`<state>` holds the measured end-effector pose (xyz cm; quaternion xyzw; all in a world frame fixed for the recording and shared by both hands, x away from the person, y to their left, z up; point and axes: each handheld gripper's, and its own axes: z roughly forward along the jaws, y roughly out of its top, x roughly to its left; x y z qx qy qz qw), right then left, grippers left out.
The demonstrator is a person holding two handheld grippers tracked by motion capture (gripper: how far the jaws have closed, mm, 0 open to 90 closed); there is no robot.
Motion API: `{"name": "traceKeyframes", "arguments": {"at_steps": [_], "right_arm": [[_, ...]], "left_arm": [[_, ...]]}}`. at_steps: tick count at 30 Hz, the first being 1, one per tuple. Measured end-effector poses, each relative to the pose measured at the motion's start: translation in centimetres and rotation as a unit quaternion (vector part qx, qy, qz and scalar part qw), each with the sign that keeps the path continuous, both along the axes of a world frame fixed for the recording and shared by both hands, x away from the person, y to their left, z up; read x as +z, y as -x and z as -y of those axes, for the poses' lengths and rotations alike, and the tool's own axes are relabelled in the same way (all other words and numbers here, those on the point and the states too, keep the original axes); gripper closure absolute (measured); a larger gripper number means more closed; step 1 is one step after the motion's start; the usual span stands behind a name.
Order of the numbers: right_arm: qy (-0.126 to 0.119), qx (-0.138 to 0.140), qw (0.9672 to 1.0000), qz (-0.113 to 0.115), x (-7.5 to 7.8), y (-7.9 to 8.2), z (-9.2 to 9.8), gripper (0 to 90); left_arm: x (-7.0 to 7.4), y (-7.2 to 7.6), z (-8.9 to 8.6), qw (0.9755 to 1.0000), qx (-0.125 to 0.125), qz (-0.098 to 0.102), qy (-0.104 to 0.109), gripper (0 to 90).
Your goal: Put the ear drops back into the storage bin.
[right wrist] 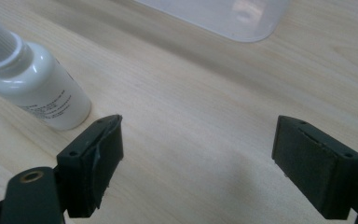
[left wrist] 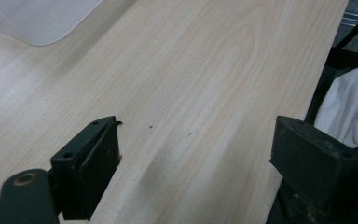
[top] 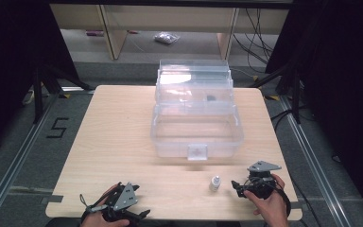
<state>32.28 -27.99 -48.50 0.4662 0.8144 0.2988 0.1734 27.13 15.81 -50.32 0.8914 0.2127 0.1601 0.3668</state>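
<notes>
Wooden surface (top: pixel 123 137), light grain, seen from above. Clear plastic box (top: pixel 196 125), lid raised, at 12 o'clock from surface centre, empty lower tray, small dark item in upper tier. Left tool (top: pixel 139 216) at 7 o'clock near front edge, held in hand (top: pixel 99 218); jaws spread wide over bare wood. Right tool (top: pixel 236 187) at 5 o'clock, jaws spread wide, gripping nothing. Small white bottle (top: pixel 214 183), ribbed cap, upright, just beside right tool at its 9 o'clock, apart from jaws.

Overhead view, two close tabletop (top: pixel 123 142) views
</notes>
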Motion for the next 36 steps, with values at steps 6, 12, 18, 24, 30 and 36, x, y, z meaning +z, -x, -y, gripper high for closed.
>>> {"name": "traceKeyframes", "arguments": {"at_steps": [6, 12, 18, 24, 30, 36], "right_arm": [[0.012, 0.014, 0.9998, -0.006, -0.1, 0.0, -0.3, 19.5], [0.015, 0.014, 0.9997, -0.016, 0.1, 0.0, -0.4, 20.1], [0.026, 0.040, 0.9986, -0.022, -0.2, -0.1, -0.8, 20.7], [0.025, 0.041, 0.9983, -0.034, 0.0, 0.1, -1.1, 22.1], [0.038, 0.058, 0.9972, -0.030, 0.1, 0.1, -1.1, 22.5], [0.037, 0.055, 0.9965, -0.050, 0.2, 0.6, -1.8, 23.0]], "left_arm": [[0.0, 0.0, 0.0, 1.0000, 0.001, -0.001, 0.000, 15.0], [0.0, 0.0, 0.0, 1.0000, 0.001, -0.001, 0.000, 15.0], [-0.1, 0.0, 0.0, 1.0000, 0.000, -0.001, 0.004, 15.0], [-0.1, 0.0, 0.0, 0.9999, 0.005, -0.005, 0.007, 15.0], [-0.1, 0.0, 0.0, 1.0000, 0.002, -0.001, 0.003, 15.0], [0.0, 0.0, 0.0, 1.0000, 0.002, -0.001, -0.001, 15.0]]}}
